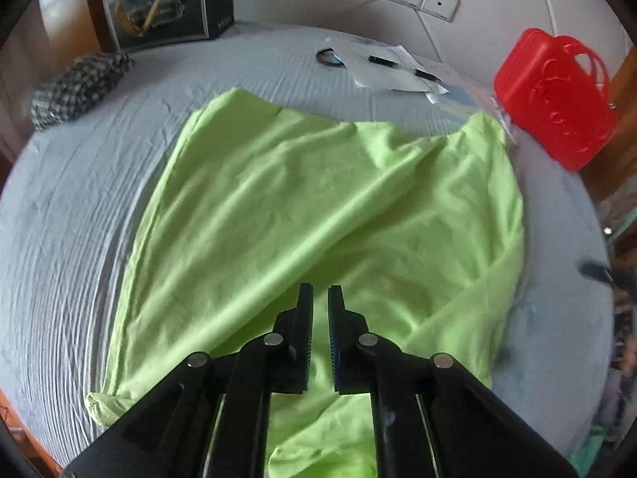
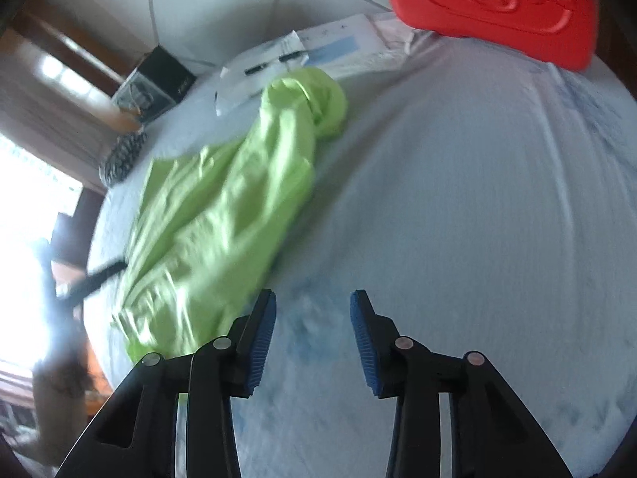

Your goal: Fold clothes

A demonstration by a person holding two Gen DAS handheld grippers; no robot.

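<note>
**Kid:** Green shirt (image 1: 318, 215) on the bed (image 1: 71, 239)! Why is it lying there all spread out?

**Helper:** A soft, flat bed gives room to fold. The cloth lies wide across the grey sheet, with long wrinkles and one side lapped over near the right edge. I can't tell if that is a fold someone made or just how it fell.

**Kid:** What is the left gripper (image 1: 320, 292) doing?

**Helper:** It hangs right over the near part of the shirt. Its two fingers sit almost together, with only a thin gap, and no cloth is pinched between them.

**Kid:** And the right gripper (image 2: 312, 298)?

**Helper:** Its fingers are spread wide, holding nothing. It is over bare sheet, just beside the shirt's edge. Spread fingers fit a grab or a let-go; I can't say which.

**Kid:** Why is the red case (image 1: 553, 95) so far back?

**Helper:** It sits by the wall with the papers (image 1: 390, 67), the pen (image 1: 402, 67) and the dark box (image 1: 167, 4). I think that keeps the middle free for folding.

**Kid:** Is the folding done?

**Helper:** The shirt is not a neat small pile now.
</note>
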